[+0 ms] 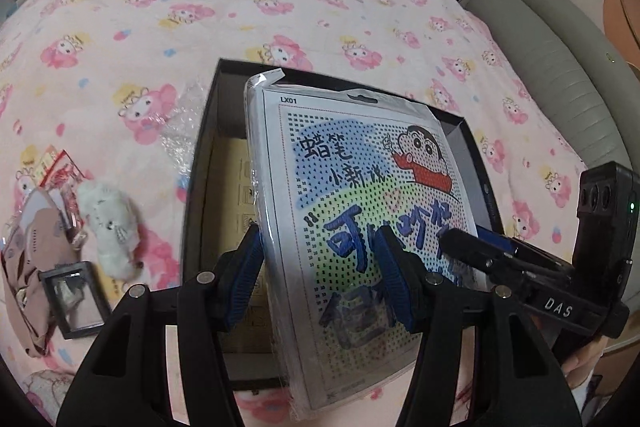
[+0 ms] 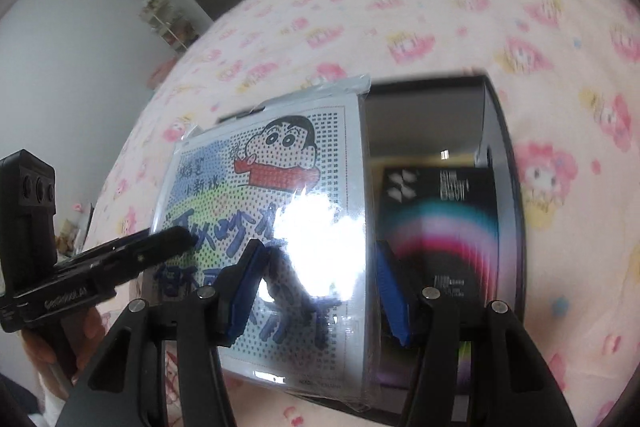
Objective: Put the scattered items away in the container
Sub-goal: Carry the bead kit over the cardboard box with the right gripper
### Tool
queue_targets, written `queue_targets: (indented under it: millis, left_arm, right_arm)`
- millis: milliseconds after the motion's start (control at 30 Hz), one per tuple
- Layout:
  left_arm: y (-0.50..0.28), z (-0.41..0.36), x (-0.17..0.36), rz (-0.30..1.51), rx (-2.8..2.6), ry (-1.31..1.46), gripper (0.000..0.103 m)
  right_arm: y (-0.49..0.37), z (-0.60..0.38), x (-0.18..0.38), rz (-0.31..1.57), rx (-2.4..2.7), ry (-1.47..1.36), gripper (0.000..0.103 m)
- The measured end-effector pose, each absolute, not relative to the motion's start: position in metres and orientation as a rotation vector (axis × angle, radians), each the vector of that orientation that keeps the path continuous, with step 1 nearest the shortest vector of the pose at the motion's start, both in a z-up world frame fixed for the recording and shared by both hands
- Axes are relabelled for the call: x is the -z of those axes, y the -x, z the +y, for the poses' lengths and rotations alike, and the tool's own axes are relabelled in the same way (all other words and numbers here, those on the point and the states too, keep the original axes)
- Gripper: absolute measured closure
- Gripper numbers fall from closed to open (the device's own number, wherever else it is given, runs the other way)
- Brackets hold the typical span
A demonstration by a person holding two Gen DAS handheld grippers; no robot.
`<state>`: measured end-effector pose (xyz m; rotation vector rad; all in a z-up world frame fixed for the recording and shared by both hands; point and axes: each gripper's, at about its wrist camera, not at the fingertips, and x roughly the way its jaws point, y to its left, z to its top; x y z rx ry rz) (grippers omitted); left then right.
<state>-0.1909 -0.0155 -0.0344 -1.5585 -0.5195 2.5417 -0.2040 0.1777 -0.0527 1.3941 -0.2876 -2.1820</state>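
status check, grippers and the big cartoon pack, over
Left gripper and right gripper both shut on the cartoon pack, one each side. Pack tilted over the open black box. Colourful box already inside; plush toy on bedspread.

- wrapped cartoon pack: code "lx01" printed at far left corner of white border; brush-style chinese "蜡笔小新" over blue patch beside cartoon boy; larger blue characters nearer, first one "可", the rest covered or blurred.
- right gripper: white letters "das" on black body, seen at right of left wrist view.
- left gripper: white lettering on black body at left of right wrist view, too blurred to read.
- black booklet inside black box: white logo mark and small white print at far edge and near right, unreadable.
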Motion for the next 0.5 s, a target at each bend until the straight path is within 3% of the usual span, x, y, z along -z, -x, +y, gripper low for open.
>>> queue_targets:
  millis: [500]
  left_arm:
    - [0.204, -0.006, 0.071, -0.603, -2.437, 1.704, 0.041]
  right_arm:
    - [0.214, 0.177, 0.076, -0.175, 2.264, -1.509, 0.052]
